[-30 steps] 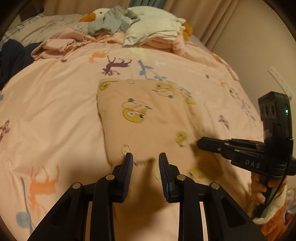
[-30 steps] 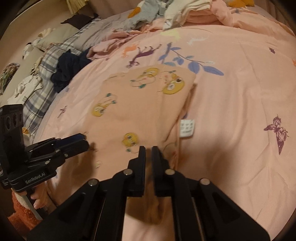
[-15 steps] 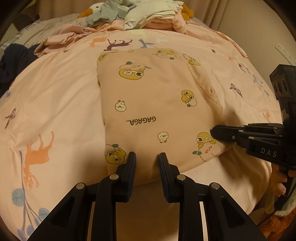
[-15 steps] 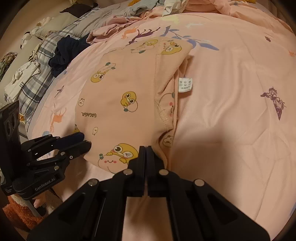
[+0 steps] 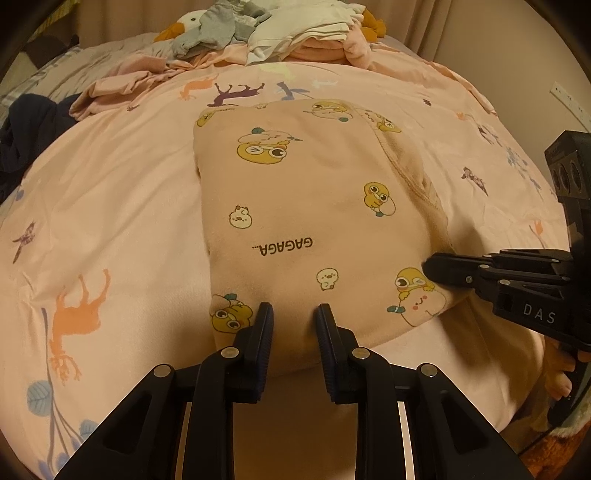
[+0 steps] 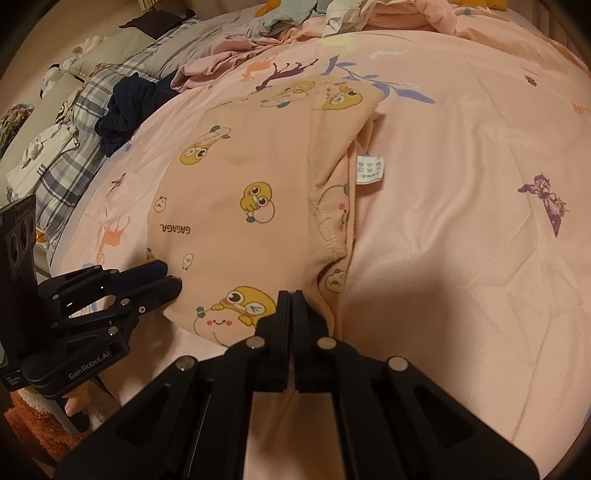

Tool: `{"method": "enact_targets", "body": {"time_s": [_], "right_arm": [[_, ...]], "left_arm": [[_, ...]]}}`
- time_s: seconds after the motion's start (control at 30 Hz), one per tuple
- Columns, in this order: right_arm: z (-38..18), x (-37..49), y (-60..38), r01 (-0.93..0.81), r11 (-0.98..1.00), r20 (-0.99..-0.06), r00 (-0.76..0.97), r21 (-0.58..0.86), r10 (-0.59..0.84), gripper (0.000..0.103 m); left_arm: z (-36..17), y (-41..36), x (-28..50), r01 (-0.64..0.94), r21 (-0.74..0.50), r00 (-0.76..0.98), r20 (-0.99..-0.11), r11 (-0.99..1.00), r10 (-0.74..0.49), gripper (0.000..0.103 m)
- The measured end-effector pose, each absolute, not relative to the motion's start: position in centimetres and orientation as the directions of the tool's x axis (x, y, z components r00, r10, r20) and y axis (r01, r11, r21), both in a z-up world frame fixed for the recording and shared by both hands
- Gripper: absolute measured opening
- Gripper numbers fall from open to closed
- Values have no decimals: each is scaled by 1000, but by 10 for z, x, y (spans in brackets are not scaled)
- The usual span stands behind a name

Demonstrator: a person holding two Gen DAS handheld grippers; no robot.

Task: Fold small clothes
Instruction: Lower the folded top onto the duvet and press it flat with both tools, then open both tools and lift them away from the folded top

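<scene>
Garment: a small peach-pink soft knit garment [image 5: 295,206] printed with yellow cartoon ducks and the word "GAGAGA", folded into a rough rectangle; a stitched hem runs down its right side, and a white care label [image 6: 369,169] sticks out from that edge.
Where: it lies flat in the middle of the pink bedspread [image 5: 110,221] printed with animals and butterflies, its near edge close to the bed's front edge.
Left gripper [image 5: 293,314]: fingers partly open, straddling the garment's near edge; whether they pinch the cloth I cannot tell.
Right gripper [image 6: 291,299]: fingers fully together at the garment's near right corner; cloth between them cannot be made out.
Beyond the garment: a heap of white, grey and pink crumpled clothes [image 5: 295,33] with a white plush goose [image 5: 184,26].
Left of the garment: a dark navy bundle [image 6: 125,107] on a plaid sheet [image 6: 70,173].
</scene>
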State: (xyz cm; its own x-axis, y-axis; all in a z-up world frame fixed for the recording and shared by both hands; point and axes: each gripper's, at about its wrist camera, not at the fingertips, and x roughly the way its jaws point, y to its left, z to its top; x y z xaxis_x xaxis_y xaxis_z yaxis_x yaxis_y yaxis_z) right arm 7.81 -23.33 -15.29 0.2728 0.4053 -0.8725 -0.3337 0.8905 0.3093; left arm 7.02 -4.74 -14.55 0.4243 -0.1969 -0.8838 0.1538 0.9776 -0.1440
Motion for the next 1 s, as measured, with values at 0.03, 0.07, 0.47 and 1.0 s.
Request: {"method": "enact_targets", "body": {"time_s": [0.03, 0.07, 0.47, 1.0], "right_arm": [[-153, 78, -233, -334, 891, -872, 275, 308, 405, 0], [-153, 78, -234, -328, 892, -871, 276, 312, 406, 0], [-120, 69, -247, -319, 897, -858, 315, 307, 405, 9], [-25, 44, -262, -352, 919, -812, 476, 178, 339, 90]], "left_arm": [[-146, -47, 71, 150, -148, 421, -885, 978, -198, 25], [-145, -45, 72, 140, -162, 417, -885, 977, -207, 25], [-94, -50, 65, 122, -68, 502, -856, 990, -121, 27], [-41, -41, 60, 63, -149, 528, -834, 987, -159, 98]]}}
